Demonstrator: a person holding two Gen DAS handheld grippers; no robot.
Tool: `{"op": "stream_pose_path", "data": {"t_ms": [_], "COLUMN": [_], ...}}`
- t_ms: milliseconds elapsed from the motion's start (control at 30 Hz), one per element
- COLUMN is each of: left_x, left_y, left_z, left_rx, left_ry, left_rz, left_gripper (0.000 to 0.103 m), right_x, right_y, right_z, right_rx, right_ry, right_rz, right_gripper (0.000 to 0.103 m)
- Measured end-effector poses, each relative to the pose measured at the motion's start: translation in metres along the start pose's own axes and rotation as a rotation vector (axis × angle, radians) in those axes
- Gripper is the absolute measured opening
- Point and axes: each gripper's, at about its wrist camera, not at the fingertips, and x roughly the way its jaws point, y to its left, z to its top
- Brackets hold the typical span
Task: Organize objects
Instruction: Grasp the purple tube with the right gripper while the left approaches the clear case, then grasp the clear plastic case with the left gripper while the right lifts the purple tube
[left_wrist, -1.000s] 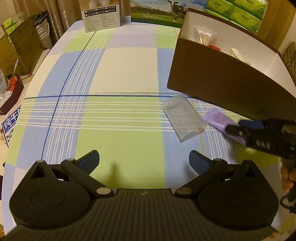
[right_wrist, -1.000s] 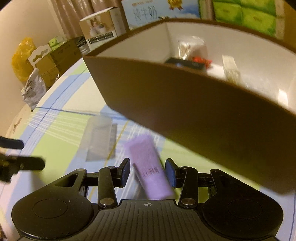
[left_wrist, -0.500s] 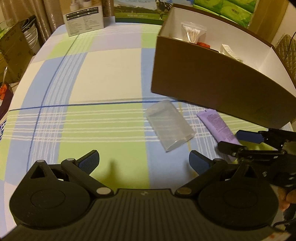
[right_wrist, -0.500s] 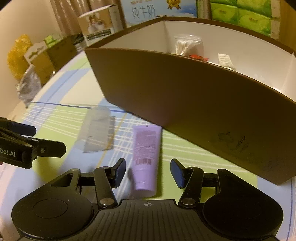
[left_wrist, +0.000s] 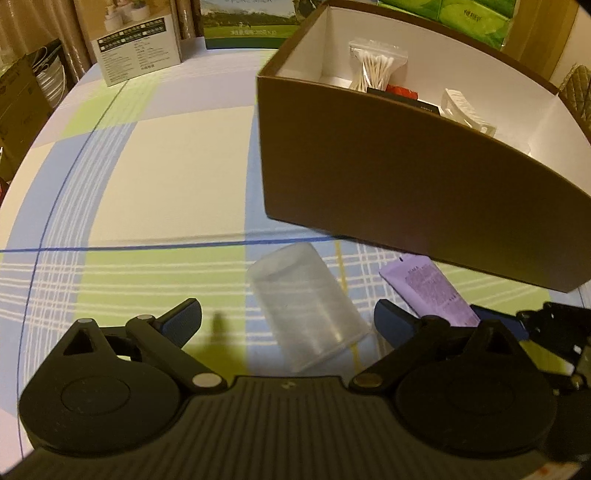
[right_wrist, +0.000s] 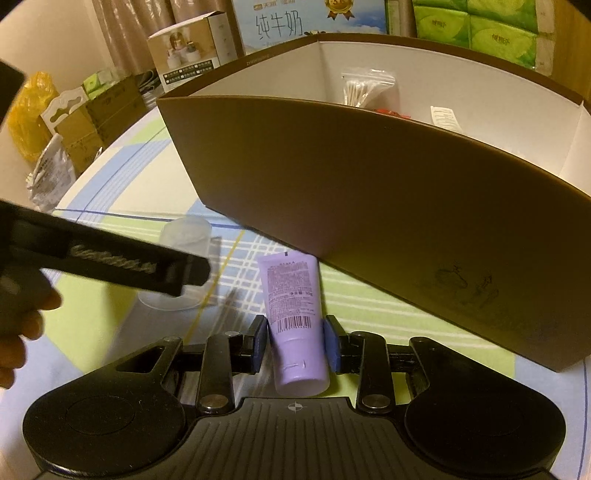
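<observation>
On the checked tablecloth (left_wrist: 155, 192), just in front of the brown box (right_wrist: 369, 206), my right gripper (right_wrist: 294, 341) has drawn its blue pads in against the lower body of the purple tube (right_wrist: 293, 306); half a second ago they stood apart on either side of it, so I judge the grasp made, or very nearly, since the tube lies flat on the cloth and I cannot be sure how firm the pinch is. That leaves the lift over the box wall as the next step. My left gripper (left_wrist: 286, 319) has come forward to the clear plastic cup (left_wrist: 306, 310), which lies on its side between the wide-spread fingers, untouched. The left view shows what the right cannot: the cup's whole length, its wide mouth nearest me, and more of the box's inside, with the bag of cotton swabs (left_wrist: 375, 68), a white clip (left_wrist: 463, 109) and a dark item beside them. The right view alone shows the pads meeting the tube, and the left tool crossing over the cup.
</observation>
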Motion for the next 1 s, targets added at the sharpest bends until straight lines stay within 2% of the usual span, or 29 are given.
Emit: {"op": "stream_pose_path", "data": {"t_ms": [33, 167, 233, 300, 333, 600, 1000], "left_x": [0.003, 0.009, 0.012, 0.013, 0.013, -0.002, -0.035], "left_y": [-0.001, -0.005, -0.004, 0.0, 0.001, 0.018, 0.022], "left_z": [0.002, 0.004, 0.003, 0.0, -0.001, -0.028, -0.074], "left_rx": [0.002, 0.037, 0.043, 0.044, 0.048, 0.074, 0.071], "left_ry": [0.001, 0.005, 0.016, 0.027, 0.035, 0.04, 0.088], "left_rz": [0.001, -0.001, -0.007, -0.031, -0.034, -0.038, -0.069], "left_gripper": [0.097, 0.08, 0.076, 0.054, 0.051, 0.049, 0.049], "right_x": [0.0, 0.0, 0.0, 0.001, 0.001, 0.001, -0.025], "right_y": [0.0, 0.0, 0.0, 0.0, 0.001, 0.008, 0.017], "right_z": [0.0, 0.001, 0.001, 0.002, 0.002, -0.001, -0.03], "right_rx": [0.001, 0.01, 0.007, 0.009, 0.009, -0.034, -0.066], "right_ry": [-0.001, -0.001, -0.002, -0.003, -0.002, 0.012, 0.06], "right_rz": [-0.002, -0.004, -0.007, -0.011, -0.013, -0.023, 0.036], "right_gripper": [0.03, 0.03, 0.03, 0.03, 0.03, 0.03, 0.03]}}
